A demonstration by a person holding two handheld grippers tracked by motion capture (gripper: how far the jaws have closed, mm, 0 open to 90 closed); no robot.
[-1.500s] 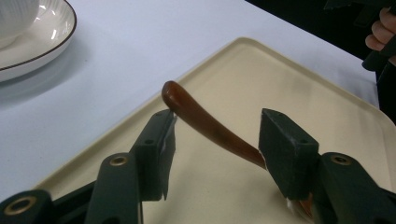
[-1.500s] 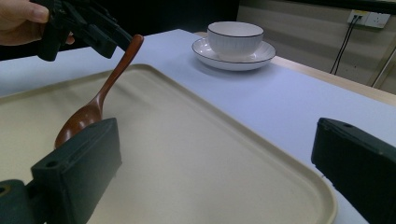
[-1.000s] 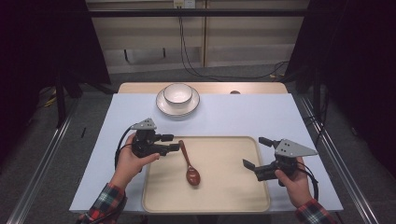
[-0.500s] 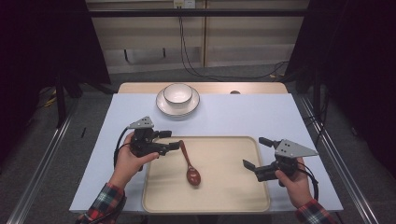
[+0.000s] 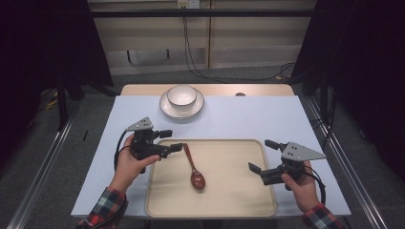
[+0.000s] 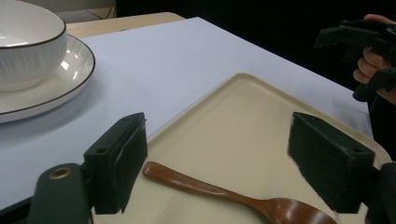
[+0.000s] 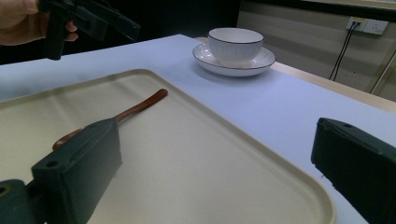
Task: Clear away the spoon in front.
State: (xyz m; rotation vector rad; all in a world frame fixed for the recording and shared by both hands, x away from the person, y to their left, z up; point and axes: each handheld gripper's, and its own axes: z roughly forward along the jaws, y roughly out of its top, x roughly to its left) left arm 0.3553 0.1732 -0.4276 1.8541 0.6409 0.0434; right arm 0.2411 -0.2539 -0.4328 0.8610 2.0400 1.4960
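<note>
The left tool [image 5: 173, 140] sits at the left edge of the flat beige plastic tray [image 5: 239, 202], near its far left corner. Its jaws have just been opening and now stand released, with nothing pressed between the pads. In the left gripper view the handle tip of the brown wooden spoon [image 6: 233, 196] lies on the tray floor below and between the two jaws, clear of both.

The step in hand, by judgement, is either a release of the spoon onto the tray or an approach for a pick at the handle. For a clean pick, lower the left tool until the pads flank the handle just behind its tip, keep the jaws square to the handle, and clench only when both pads are level with it. For a clean release, lift straight up so neither pad drags the handle.

The spoon [image 5: 195, 169] lies in the left half of the tray, bowl toward the near edge.

The right tool [image 5: 263, 158] hovers released over the right edge of the tray, holding nothing.

The white ceramic bowl [image 5: 182, 95] on its white saucer [image 5: 168, 108] stands near the far edge of the tabletop [image 5: 248, 119], well apart.
</note>
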